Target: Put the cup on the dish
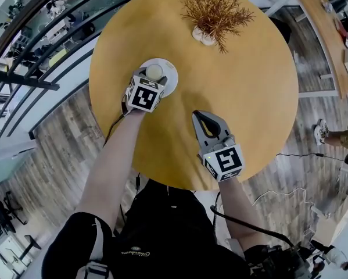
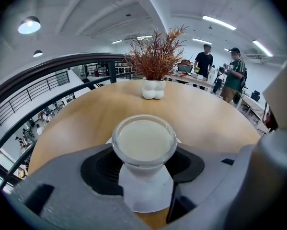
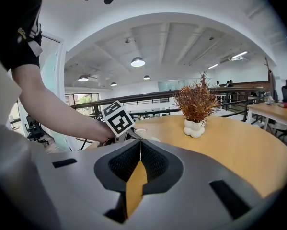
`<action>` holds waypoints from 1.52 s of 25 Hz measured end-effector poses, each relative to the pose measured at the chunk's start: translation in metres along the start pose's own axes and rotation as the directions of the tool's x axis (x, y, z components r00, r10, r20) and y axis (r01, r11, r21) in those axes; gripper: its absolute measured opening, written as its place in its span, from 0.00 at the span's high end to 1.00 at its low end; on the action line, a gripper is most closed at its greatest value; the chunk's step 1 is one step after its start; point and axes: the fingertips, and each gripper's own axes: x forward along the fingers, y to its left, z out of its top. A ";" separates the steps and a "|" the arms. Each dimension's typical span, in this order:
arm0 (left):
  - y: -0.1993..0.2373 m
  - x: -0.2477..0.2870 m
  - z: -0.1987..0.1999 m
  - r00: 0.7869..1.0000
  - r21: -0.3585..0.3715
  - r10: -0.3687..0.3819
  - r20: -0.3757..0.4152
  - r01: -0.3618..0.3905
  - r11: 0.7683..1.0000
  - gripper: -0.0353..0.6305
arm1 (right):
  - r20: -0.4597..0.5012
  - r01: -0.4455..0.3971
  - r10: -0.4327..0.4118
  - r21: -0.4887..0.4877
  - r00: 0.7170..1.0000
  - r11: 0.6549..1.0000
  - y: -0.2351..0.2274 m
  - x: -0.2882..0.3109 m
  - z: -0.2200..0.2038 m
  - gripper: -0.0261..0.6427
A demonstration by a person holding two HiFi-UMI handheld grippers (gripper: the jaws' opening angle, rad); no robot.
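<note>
No readable words or numbers anywhere.
- Left marker cube point(image 1: 144, 96) on left gripper point(image 1: 154, 72): black-and-white square code pattern, no letters. Same cube in right gripper view point(image 3: 118, 118): same.
- Right marker cube point(image 1: 226, 160) on right gripper point(image 1: 198, 116): similar code pattern, no letters.
- Black shirt point(image 1: 162, 231): small pale script print point(image 1: 133, 253), too small to read.

left tool point(image 1: 154, 74): arm outstretched, gripping cup point(image 2: 144, 143) | right tool point(image 1: 200, 118): jaws together
</note>
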 end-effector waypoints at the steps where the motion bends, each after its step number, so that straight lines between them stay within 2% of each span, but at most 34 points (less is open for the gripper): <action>1: 0.000 0.000 0.000 1.000 0.000 0.000 0.003 0.000 1.000 0.57 | 0.001 0.002 -0.002 0.001 1.000 1.000 0.000 0.000 0.000 0.95; 14: 0.000 0.001 -0.004 0.998 0.024 0.028 0.059 -0.029 0.999 0.57 | -0.005 0.005 -0.005 0.004 1.000 1.000 0.000 -0.002 -0.007 0.95; 38: 0.001 0.001 -0.005 0.996 0.022 0.040 0.084 -0.041 0.999 0.56 | -0.017 0.018 -0.018 0.004 1.000 1.000 0.002 -0.011 -0.015 0.95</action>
